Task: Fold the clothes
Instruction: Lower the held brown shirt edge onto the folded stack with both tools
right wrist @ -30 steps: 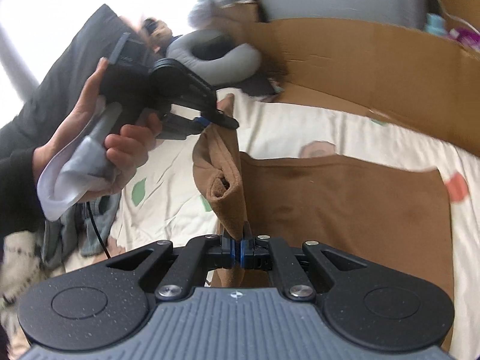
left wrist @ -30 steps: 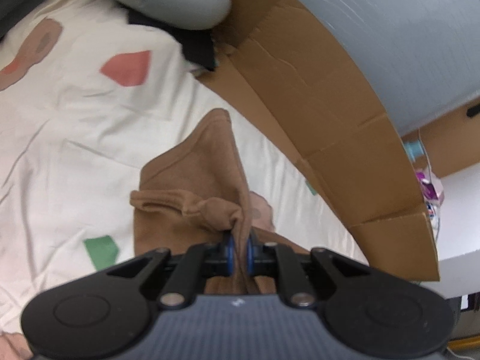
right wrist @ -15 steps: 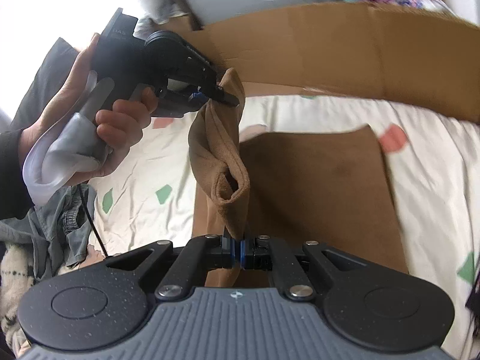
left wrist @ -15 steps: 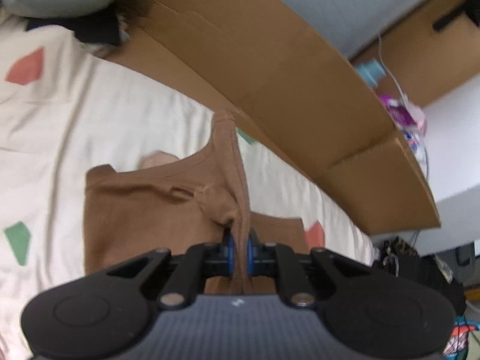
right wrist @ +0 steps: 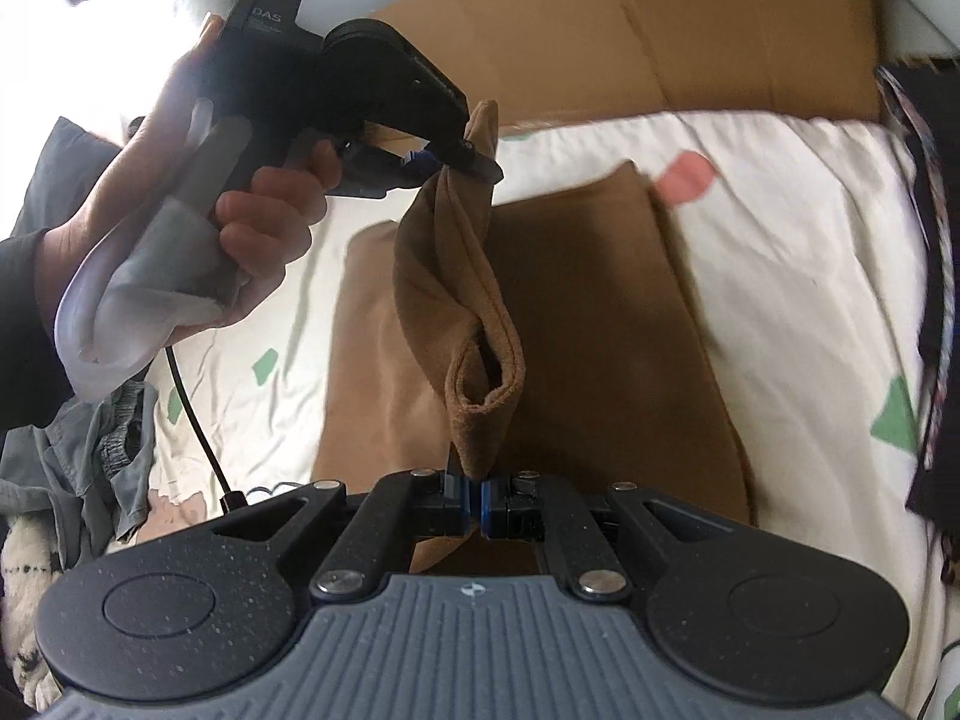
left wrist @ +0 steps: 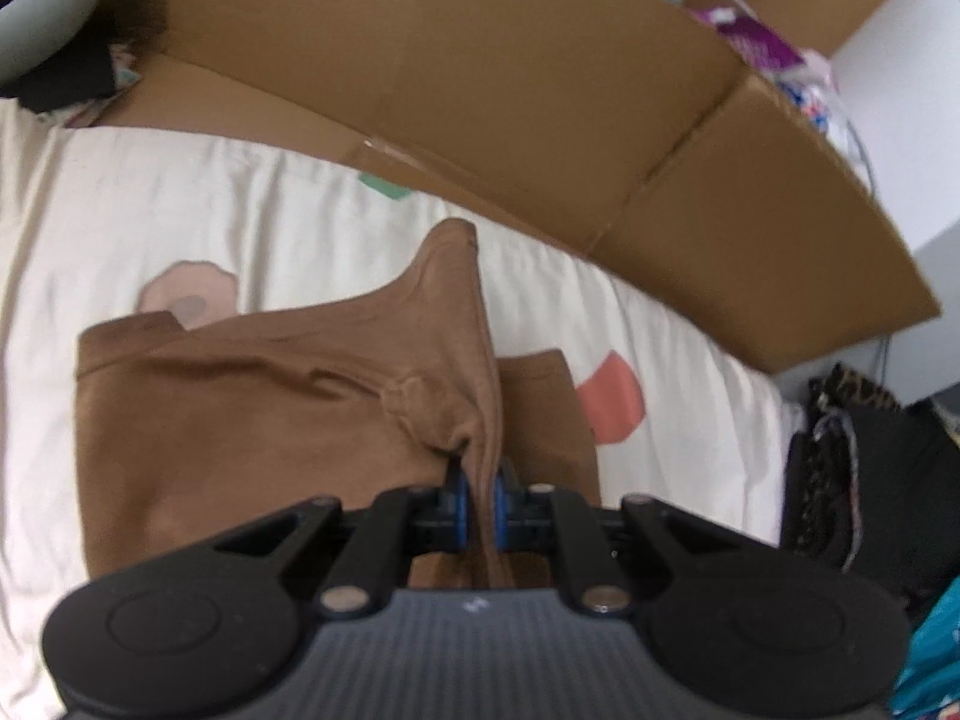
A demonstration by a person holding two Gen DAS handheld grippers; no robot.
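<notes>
A brown garment (left wrist: 240, 420) lies partly flat on a white bed sheet (left wrist: 150, 210) with coloured patches. My left gripper (left wrist: 480, 498) is shut on a bunched fold of the brown garment, its blue pads pressing the cloth. My right gripper (right wrist: 477, 507) is shut on another corner of the brown garment (right wrist: 600, 330). In the right wrist view a lifted band of cloth (right wrist: 462, 300) stretches between both grippers above the flat part. A hand (right wrist: 240, 228) holds the left gripper (right wrist: 462, 156) up at the far end of that band.
A large cardboard sheet (left wrist: 540, 90) stands along the far side of the bed. A grey neck pillow (left wrist: 42, 30) sits at the top left. Grey clothing (right wrist: 90, 450) lies crumpled at the left, dark clothes (left wrist: 870, 468) at the right bed edge.
Both grippers have swung across the bed with the lifted fold of the garment held between them, and dropped lower. More of the garment now lies flat. Both grips are unchanged.
</notes>
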